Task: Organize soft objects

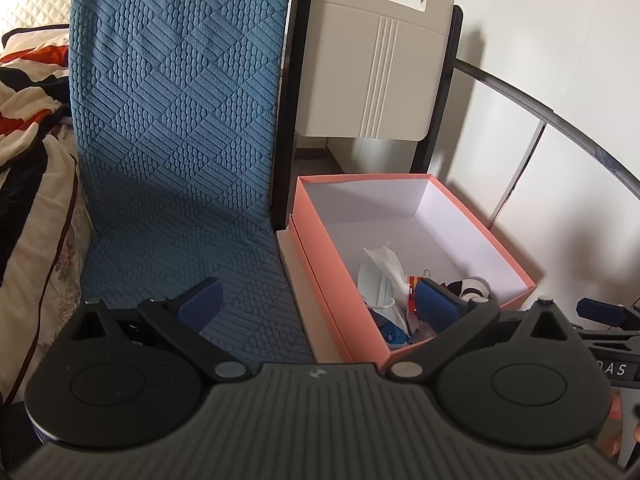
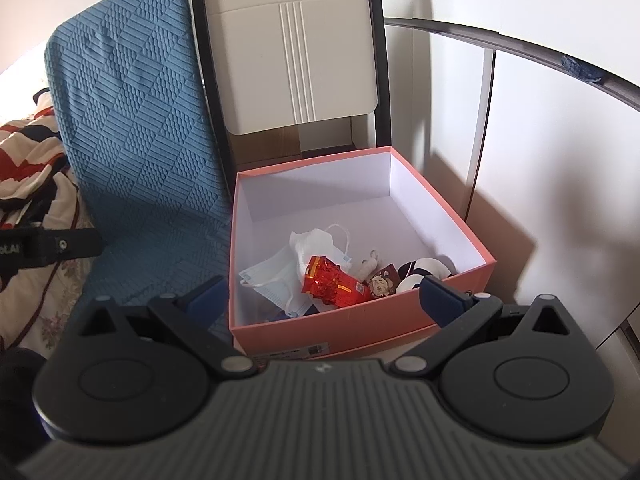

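Two hand-held grippers point toward an open pink box. The left hand-held gripper (image 1: 316, 304) has its blue-padded fingers spread wide and carries nothing; one finger hangs over a blue cushion, the other over the box's near corner. The right hand-held gripper (image 2: 326, 298) is likewise spread and empty, its fingers straddling the box's front wall from above.

The pink box (image 2: 436, 312) is square cardboard with smooth white inner walls. It sits on a chair seat in front of a beige plastic chair back (image 2: 296, 60) with a handle slot and three raised ribs. The soft things lie heaped in the box's near half: a pale blue pleated face mask (image 2: 272, 276) with white ear loops, a crumpled white tissue (image 2: 316, 242), a shiny red foil packet (image 2: 332, 284), a small cream plush toy (image 2: 370, 268), and a black-and-white fabric item (image 2: 424, 270).

The far half of the box is bare, so any tidying would probably go best by lowering one gripper straight in, pinching a single limp item near its middle, and avoiding the thin card walls.

To the left, the blue cushion (image 1: 176, 120) stands upright, thick and quilted in raised diamond patterns. Beyond it lies a patterned bedcover (image 1: 28, 112).
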`<state>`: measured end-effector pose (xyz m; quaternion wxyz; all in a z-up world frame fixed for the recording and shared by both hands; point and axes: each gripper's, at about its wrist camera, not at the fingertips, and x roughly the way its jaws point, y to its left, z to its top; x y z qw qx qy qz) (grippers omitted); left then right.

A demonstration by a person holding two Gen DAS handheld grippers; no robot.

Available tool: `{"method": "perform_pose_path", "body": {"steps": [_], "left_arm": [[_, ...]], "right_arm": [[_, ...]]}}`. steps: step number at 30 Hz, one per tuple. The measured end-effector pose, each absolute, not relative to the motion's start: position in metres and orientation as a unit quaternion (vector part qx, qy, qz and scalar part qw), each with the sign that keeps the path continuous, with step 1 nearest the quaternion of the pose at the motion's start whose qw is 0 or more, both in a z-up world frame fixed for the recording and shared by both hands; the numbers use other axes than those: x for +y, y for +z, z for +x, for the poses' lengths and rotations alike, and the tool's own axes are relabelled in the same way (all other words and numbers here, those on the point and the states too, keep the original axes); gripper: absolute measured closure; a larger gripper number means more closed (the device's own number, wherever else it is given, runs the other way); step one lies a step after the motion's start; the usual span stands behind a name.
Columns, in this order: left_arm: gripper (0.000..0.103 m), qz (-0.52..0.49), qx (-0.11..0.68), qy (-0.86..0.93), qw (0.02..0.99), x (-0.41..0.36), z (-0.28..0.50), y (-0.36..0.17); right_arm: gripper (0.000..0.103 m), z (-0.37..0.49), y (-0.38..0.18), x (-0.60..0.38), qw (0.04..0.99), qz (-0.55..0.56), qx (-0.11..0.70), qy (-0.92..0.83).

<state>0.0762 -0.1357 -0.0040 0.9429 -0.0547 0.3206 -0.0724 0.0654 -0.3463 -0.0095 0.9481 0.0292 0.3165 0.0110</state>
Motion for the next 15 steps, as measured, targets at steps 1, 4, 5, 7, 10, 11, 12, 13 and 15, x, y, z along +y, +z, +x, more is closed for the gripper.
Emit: {"method": "perform_pose_path", "body": {"steps": [1,4,5,7,10,11,12,13,15], "left_arm": [[0.000,-0.055,0.320,-0.073,0.943,-0.1353,0.0762,-0.0041],[0.000,-0.057,0.317,-0.075,0.944,-0.1353,0.0754,-0.0041],[0.000,-0.056,0.317,-0.075,0.944,-0.1353,0.0751,-0.0039],[0.000,-0.054,0.315,-0.074,0.945,-0.1353,0.0743,-0.0036],[0.000,-0.052,0.314,-0.074,0.945,-0.1357,0.0735,-0.0026],[0.000,-0.052,0.314,-0.073,0.945,-0.1357,0.0736,-0.0024],[0.000,-0.052,0.314,-0.073,0.945,-0.1354,0.0738,-0.0023],[0.000,-0.053,0.314,-0.073,0.945,-0.1353,0.0738,-0.0023],[0.000,-0.053,0.314,-0.074,0.945,-0.1346,0.0738,-0.0027]], "right_arm": [[0.000,0.0655,-0.0095,-0.3464,0.948,0.029,0.316,0.011],[0.000,0.0653,-0.0097,-0.3470,0.948,0.029,0.317,0.011],[0.000,0.0654,-0.0097,-0.3471,0.948,0.029,0.317,0.011],[0.000,0.0648,-0.0093,-0.3471,0.949,0.027,0.315,0.011],[0.000,0.0641,-0.0095,-0.3460,0.949,0.026,0.314,0.010],[0.000,0.0642,-0.0096,-0.3461,0.949,0.026,0.314,0.010],[0.000,0.0644,-0.0096,-0.3463,0.949,0.026,0.314,0.011],[0.000,0.0643,-0.0096,-0.3461,0.949,0.026,0.315,0.010],[0.000,0.0639,-0.0100,-0.3458,0.949,0.025,0.315,0.011]]}}
